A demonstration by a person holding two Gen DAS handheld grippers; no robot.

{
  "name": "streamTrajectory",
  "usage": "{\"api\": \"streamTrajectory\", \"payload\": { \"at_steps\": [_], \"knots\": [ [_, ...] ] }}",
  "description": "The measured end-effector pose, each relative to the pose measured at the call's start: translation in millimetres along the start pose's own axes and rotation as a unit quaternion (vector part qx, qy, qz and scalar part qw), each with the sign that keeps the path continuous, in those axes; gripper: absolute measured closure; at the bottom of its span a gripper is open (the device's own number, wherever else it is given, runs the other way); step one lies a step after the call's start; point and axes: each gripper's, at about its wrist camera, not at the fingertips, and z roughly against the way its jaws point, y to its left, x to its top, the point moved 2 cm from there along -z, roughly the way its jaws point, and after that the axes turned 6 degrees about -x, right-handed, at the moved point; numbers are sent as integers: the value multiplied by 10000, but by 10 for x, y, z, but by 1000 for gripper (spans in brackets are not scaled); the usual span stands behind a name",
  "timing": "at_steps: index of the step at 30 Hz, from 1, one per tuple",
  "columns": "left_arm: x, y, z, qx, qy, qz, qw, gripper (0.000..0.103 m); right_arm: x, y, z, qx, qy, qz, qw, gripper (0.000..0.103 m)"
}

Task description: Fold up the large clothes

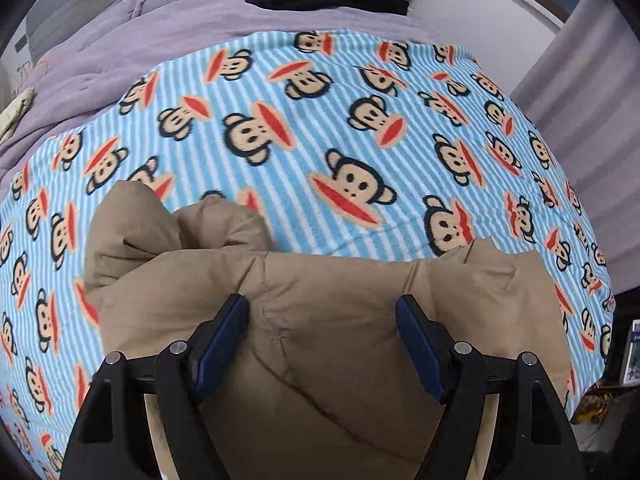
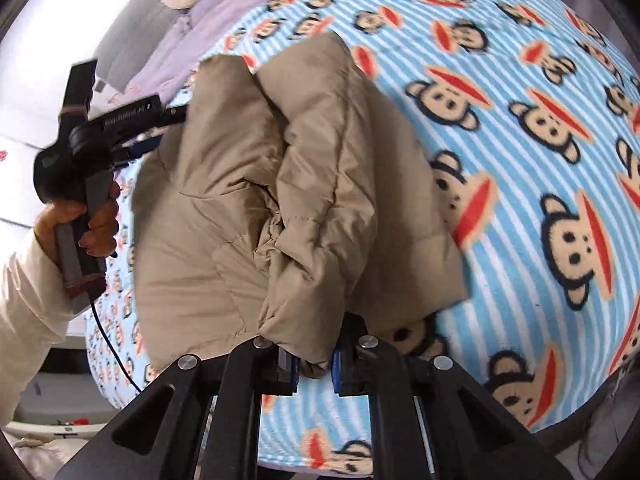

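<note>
My right gripper [image 2: 314, 364] pinches a fold of the tan puffer jacket [image 2: 280, 184], bunched near me on the monkey blanket [image 2: 520, 160]. My left gripper [image 1: 322, 312] hangs wide over it, probably not touching. The slick fabric could slip and unfold.

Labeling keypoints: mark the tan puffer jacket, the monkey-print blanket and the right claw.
Tan puffer jacket [image 2: 224, 184]: right wrist view, on its quilted body.
Blue-striped monkey-print fleece blanket [image 1: 320, 120]: left wrist view, on bare fabric beyond the jacket.
Right claw [image 2: 314, 366]: right wrist view, midway between fingertips, pinching a jacket fold.
</note>
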Motion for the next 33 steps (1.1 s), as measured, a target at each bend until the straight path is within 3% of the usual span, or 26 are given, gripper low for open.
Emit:
{"api": "streamTrajectory", "payload": {
  "at_steps": [6, 9, 13, 16, 19, 22, 26, 29, 33],
  "knots": [
    [120, -196, -283, 172, 207, 67, 9996, 26, 34, -340, -133, -8, 199, -451, 9988, 91],
    [112, -190, -293, 214, 242, 56, 9995, 26, 6, -467, 53, 152, 289, -791, 9963, 90],
    [116, -182, -305, 232, 249, 106, 9994, 26, 74, -547, 557, 120, -334, -769, 9964, 90],
    [107, -195, -319, 306, 251, 64, 9992, 26, 186, -439, 838, 37, -780, -378, 9962, 90],
    [97, -195, -314, 339, 242, 63, 9991, 26, 256, -211, 933, 210, -957, 49, 9952, 89],
    [95, -189, -306, 361, 241, 64, 9990, 26, 371, 55, 774, 169, -736, 482, 9960, 89],
    [81, -175, -115, 389, 99, 108, 9991, 26, 167, 113, 401, -521, -171, 899, 9944, 90],
    [12, -130, 220, 289, -10, 152, 9995, 26, 66, -7, 264, -369, 83, 706, 9968, 90],
    [-259, 2, 712, 274, -105, 192, 9994, 26, 75, -21, 294, -324, 108, 674, 9971, 90]
  ]
}}
